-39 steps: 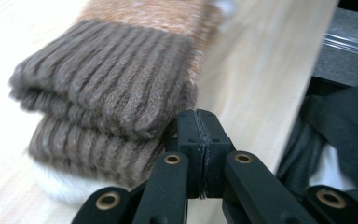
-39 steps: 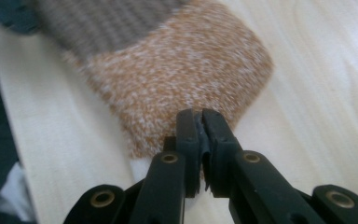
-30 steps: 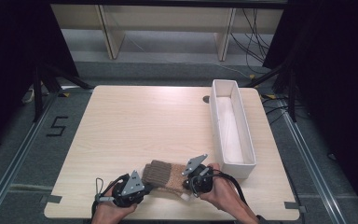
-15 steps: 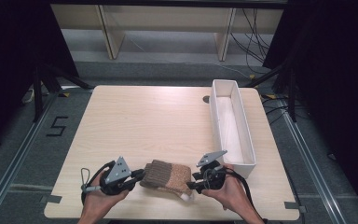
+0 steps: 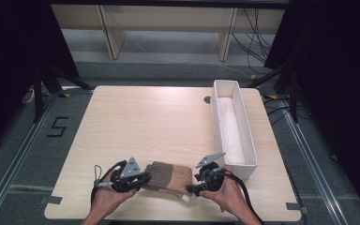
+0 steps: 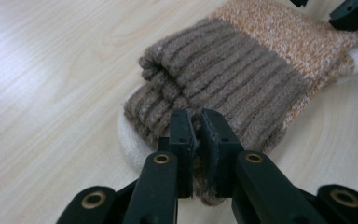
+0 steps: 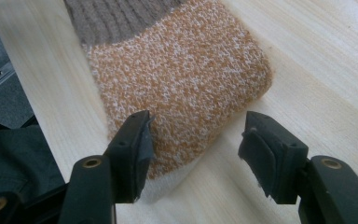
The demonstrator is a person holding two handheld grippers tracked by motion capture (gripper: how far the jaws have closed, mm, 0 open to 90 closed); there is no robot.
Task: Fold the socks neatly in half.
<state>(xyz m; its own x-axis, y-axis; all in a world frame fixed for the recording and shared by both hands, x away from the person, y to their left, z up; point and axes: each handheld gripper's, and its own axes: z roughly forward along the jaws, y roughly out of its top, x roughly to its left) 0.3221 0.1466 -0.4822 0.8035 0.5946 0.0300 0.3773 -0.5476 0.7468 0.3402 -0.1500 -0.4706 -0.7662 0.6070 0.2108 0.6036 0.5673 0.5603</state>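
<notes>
The left gripper point(image 6: 193, 140) pinches the ribbed brown cuff of a knitted sock point(image 5: 168, 177), jaws nearly together. The right gripper point(image 7: 193, 154) has just been opening; its jaws stand wide astride the orange end, not pressing. The sock, likely soft, light and floppy, lies at the table's point(image 5: 145, 122) near edge; the cuff looks the best hold. Both hands sit low, facing inward.

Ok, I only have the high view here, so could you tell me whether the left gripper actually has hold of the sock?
Observer: Yes. In the left gripper view the left gripper pinches the brown ribbed cuff of the sock between nearly closed jaws.
Operator: Thank you. And the right gripper?
Observer: The right gripper has just been opening. In its own view the jaws stand apart on either side of the sock's orange end, not squeezing it.
</notes>
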